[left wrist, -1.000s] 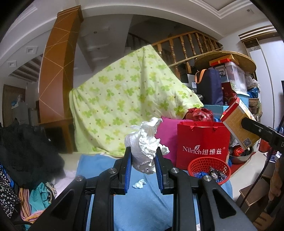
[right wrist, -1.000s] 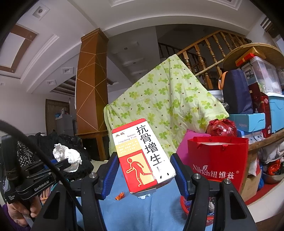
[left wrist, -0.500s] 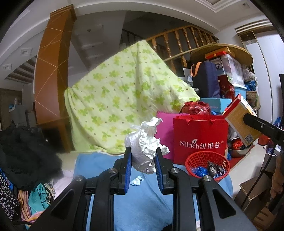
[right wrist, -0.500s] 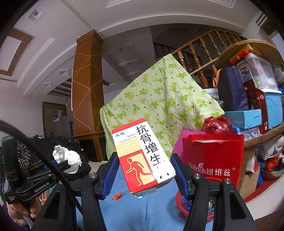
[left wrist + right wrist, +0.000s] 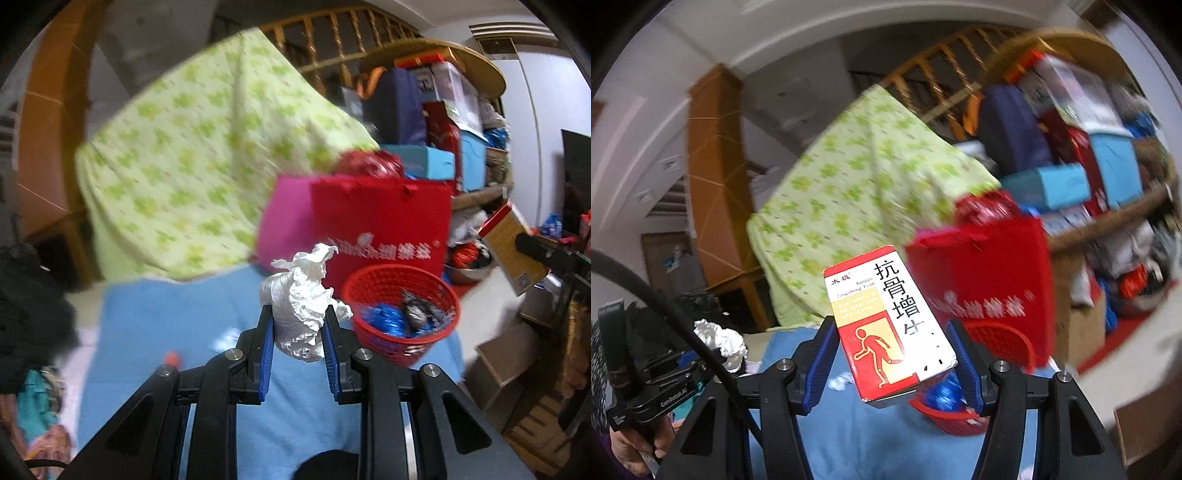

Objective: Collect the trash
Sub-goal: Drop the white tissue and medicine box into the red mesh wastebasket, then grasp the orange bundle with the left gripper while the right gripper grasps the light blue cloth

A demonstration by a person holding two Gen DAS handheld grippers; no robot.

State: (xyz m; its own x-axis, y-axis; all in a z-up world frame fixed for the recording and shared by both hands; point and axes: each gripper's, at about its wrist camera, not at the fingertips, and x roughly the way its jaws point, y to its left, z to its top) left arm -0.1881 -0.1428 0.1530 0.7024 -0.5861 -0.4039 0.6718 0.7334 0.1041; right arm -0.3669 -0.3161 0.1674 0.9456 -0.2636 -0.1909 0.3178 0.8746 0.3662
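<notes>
My left gripper (image 5: 297, 319) is shut on a crumpled white paper wad (image 5: 301, 306) and holds it above the blue cloth, just left of the red mesh basket (image 5: 400, 317). The basket holds blue and dark wrappers. My right gripper (image 5: 892, 350) is shut on a red and yellow medicine box (image 5: 886, 325) and holds it over the red basket (image 5: 964, 406), whose rim shows below and right of the box. The box also shows at the right edge of the left wrist view (image 5: 511, 251). The left gripper with the wad shows at the left of the right wrist view (image 5: 718, 345).
A red paper bag (image 5: 380, 225) and a pink bag (image 5: 284, 225) stand behind the basket. A green flowered sheet (image 5: 207, 158) hangs behind. The blue cloth (image 5: 166, 325) carries small scraps, a white one (image 5: 225, 338) and an orange one (image 5: 171, 357). Cardboard boxes (image 5: 506, 362) sit on the floor at right. Dark clothes (image 5: 29, 306) lie at left.
Both grippers have tilted downward and moved toward the red basket, which is now larger and nearer in both views. Both still hold their items.
</notes>
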